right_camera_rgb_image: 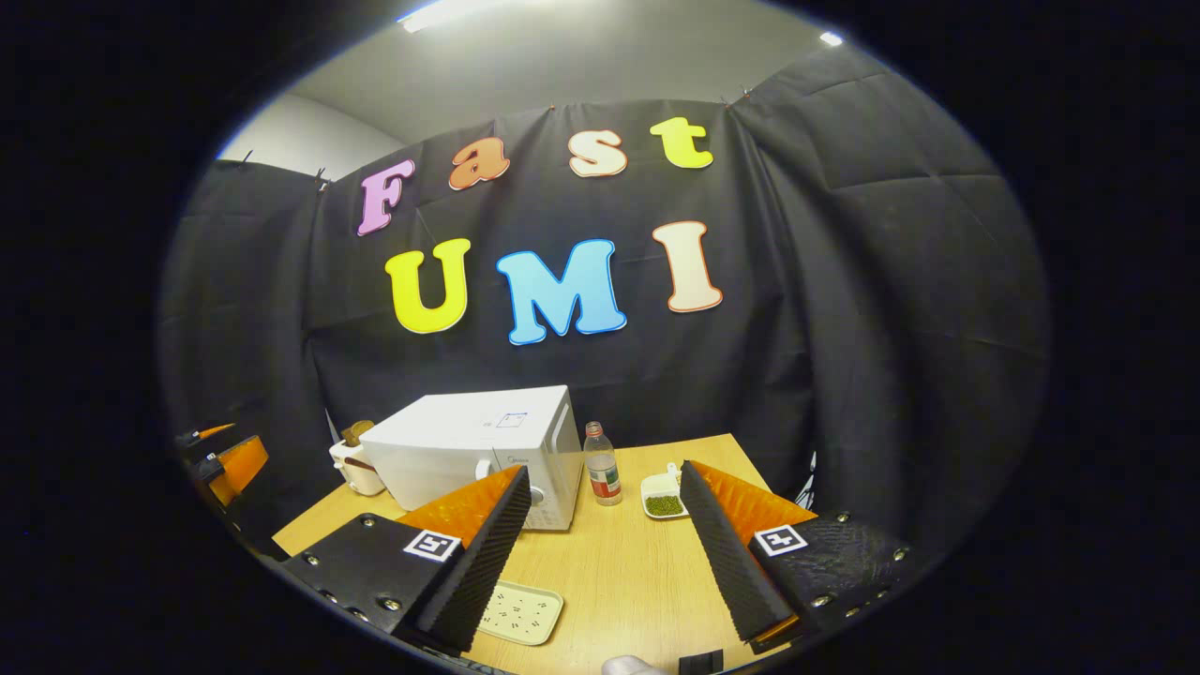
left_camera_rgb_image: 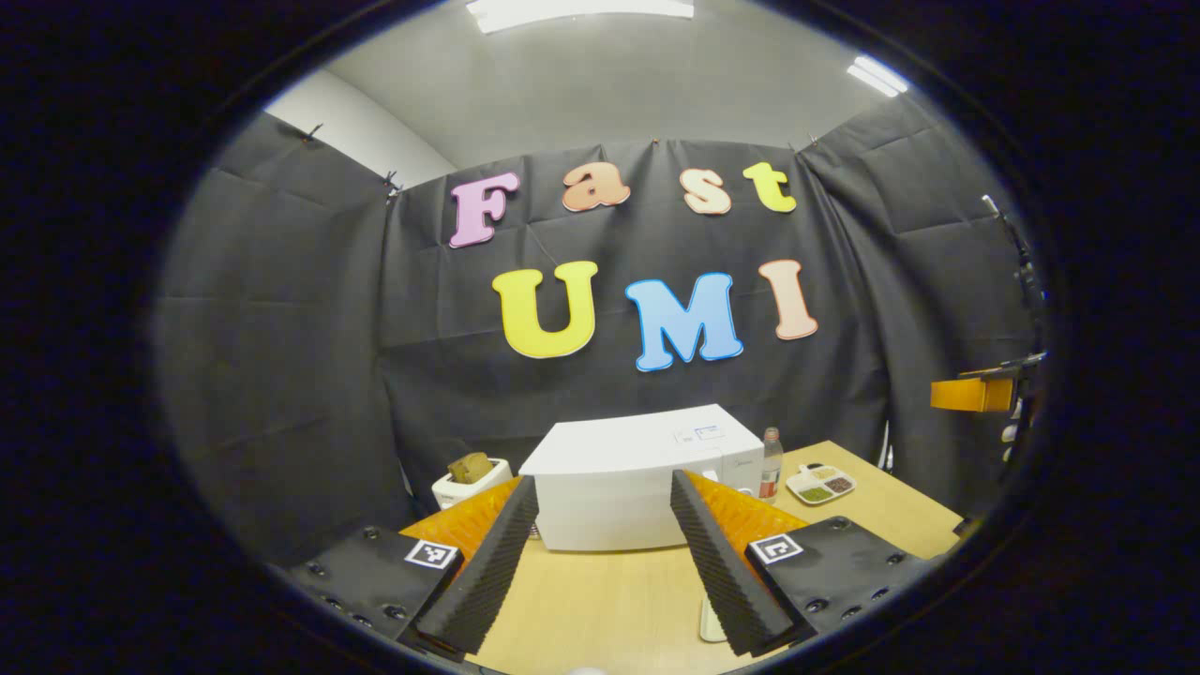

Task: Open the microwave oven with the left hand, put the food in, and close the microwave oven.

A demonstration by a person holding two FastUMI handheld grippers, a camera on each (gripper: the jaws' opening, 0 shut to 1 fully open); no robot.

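We hold both grippers above the wooden table [left_camera_rgb_image: 600,600], with nothing between the fingers. The left gripper [left_camera_rgb_image: 605,562] has its jaws wide apart, and the white microwave oven [left_camera_rgb_image: 637,473] stands straight ahead of it, door closed. The right gripper [right_camera_rgb_image: 605,553] is also spread open; from it the microwave oven [right_camera_rgb_image: 478,450] lies ahead and to the left. Right of the oven stand a bottle [right_camera_rgb_image: 601,464] and the divided dish of food [left_camera_rgb_image: 820,485]. We judge the left gripper nearer to the door.

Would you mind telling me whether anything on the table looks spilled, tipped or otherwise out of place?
Nothing stands out. The microwave oven sits closed and level on the table, the bottle beside it stands upright, and the food dish lies flat with nothing spilled around it.
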